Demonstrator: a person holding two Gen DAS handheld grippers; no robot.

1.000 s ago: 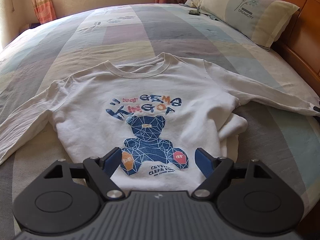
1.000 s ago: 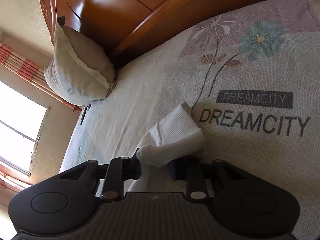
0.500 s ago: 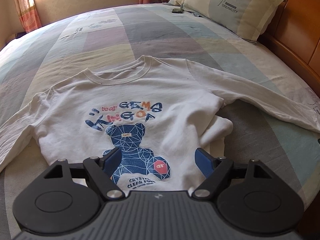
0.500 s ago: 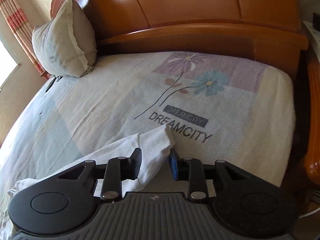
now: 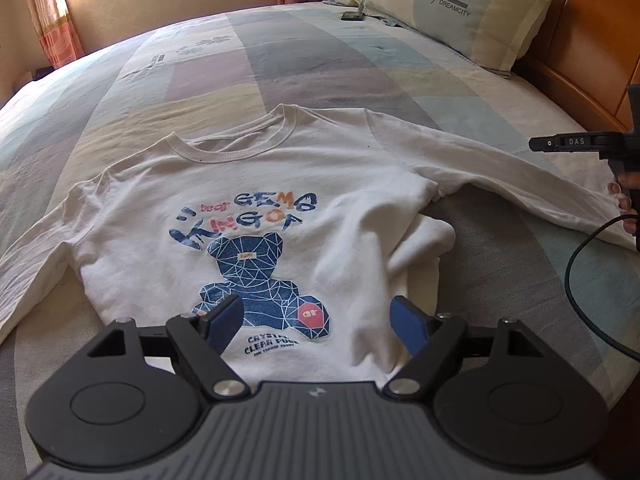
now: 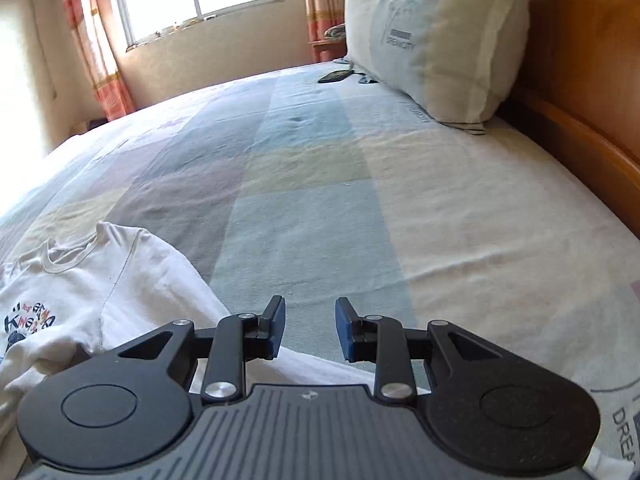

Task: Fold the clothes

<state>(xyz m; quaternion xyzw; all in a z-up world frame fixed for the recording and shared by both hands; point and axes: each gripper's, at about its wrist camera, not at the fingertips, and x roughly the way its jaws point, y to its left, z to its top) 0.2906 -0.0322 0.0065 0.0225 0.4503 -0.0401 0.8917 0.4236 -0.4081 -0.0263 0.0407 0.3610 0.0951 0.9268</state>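
Observation:
A white long-sleeved sweatshirt [image 5: 352,184] with a blue bear print lies face up on the bed, both sleeves spread out. Its lower right side is bunched into a fold [image 5: 424,240]. My left gripper [image 5: 316,314] hovers open and wide over the hem, nothing between its blue pads. The right sleeve [image 5: 520,176] stretches toward a person's hand [image 5: 622,196] at the frame edge. In the right wrist view my right gripper [image 6: 310,316] is above that sleeve [image 6: 312,364]; its jaws are closing with nothing between them. The sweatshirt's collar [image 6: 72,256] shows at left.
A patchwork bedspread [image 5: 304,80] covers the bed. A large pillow [image 5: 472,8] leans on the wooden headboard [image 5: 592,52] at right. A dark phone [image 5: 352,16] lies near the pillow. A black cable [image 5: 576,264] hangs at right. Window and curtains are at the far wall.
My right gripper let go of the sleeve cuff, rolled upright and swung away from the bed corner to face the window. The left gripper has barely shifted.

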